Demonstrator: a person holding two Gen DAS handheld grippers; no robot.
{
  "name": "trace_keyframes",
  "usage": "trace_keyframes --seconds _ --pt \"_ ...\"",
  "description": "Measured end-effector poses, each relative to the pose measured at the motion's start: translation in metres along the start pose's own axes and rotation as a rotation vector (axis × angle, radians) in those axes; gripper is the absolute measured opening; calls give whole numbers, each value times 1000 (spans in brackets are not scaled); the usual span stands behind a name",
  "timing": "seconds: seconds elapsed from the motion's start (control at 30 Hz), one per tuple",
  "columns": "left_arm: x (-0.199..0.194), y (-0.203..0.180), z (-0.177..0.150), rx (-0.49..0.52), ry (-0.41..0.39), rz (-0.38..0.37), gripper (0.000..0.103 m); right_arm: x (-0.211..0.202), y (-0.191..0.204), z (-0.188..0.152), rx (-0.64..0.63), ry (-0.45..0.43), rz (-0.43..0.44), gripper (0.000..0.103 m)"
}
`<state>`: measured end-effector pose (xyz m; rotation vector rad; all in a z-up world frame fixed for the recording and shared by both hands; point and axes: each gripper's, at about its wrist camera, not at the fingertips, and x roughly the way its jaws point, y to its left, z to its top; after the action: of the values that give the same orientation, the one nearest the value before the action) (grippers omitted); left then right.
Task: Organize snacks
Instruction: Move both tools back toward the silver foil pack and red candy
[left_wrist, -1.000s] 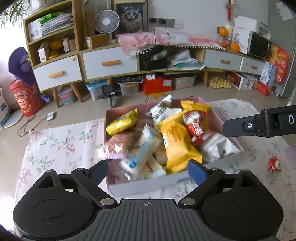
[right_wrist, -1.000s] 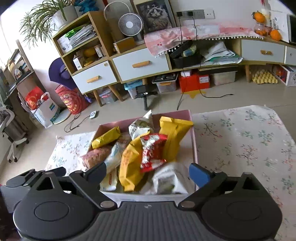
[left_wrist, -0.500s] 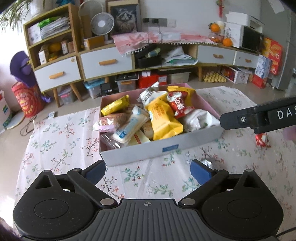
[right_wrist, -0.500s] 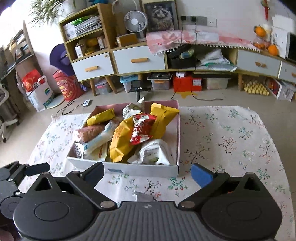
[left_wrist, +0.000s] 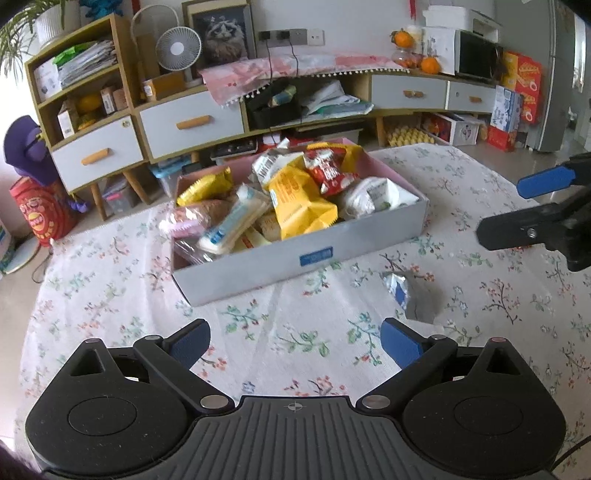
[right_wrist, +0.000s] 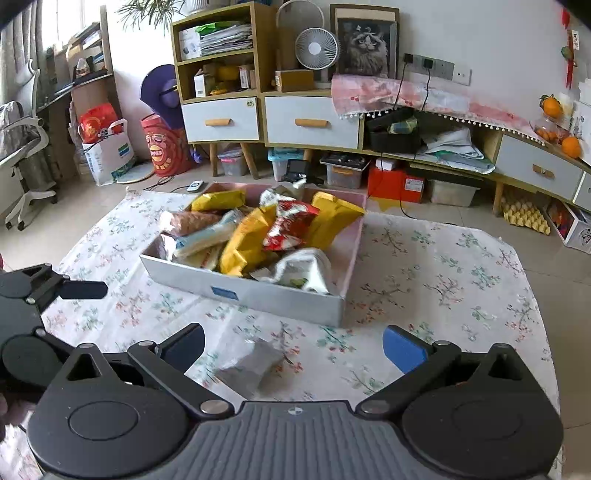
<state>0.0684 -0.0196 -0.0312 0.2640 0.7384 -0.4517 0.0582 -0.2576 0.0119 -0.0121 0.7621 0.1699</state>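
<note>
A grey box with a pink inside (left_wrist: 373, 243) (right_wrist: 280, 295) stands on the flowered tablecloth, filled with several snack packs: yellow bags (left_wrist: 299, 206), a red pack (left_wrist: 328, 171) and white packs. A silver snack pack (left_wrist: 412, 295) (right_wrist: 251, 363) lies loose on the cloth in front of the box. My left gripper (left_wrist: 295, 341) is open and empty, near the front edge, left of the silver pack. My right gripper (right_wrist: 293, 345) is open and empty, just behind the silver pack. It also shows in the left wrist view (left_wrist: 532, 206).
The table carries a flowered cloth (left_wrist: 110, 280) (right_wrist: 461, 280). Behind it stand a wooden sideboard with white drawers (right_wrist: 310, 122), shelves, a fan (right_wrist: 317, 48), storage bins on the floor and an office chair (right_wrist: 22, 140) at far left.
Both grippers have pulled back from over the box toward the table's near side. The silver pack has come into view on the cloth in front of the box.
</note>
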Motion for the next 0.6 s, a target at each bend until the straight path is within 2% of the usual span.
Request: trace_keyframes --seconds 0.17,0.33,0.53,0.6 --pt "9 -7 -11 -17 11 -37 100 1 -18 -28 -62 -26 9 84" --pt "14 -20 -18 -1 7 -59 100 12 -35 -58 -149 47 -26 84" --pt "27 -41 -24 55 40 -86 100 14 -63 -78 -109 100 -20 84" --pt "29 -45 -25 55 22 -92 101 15 -72 -83 -99 112 -24 84"
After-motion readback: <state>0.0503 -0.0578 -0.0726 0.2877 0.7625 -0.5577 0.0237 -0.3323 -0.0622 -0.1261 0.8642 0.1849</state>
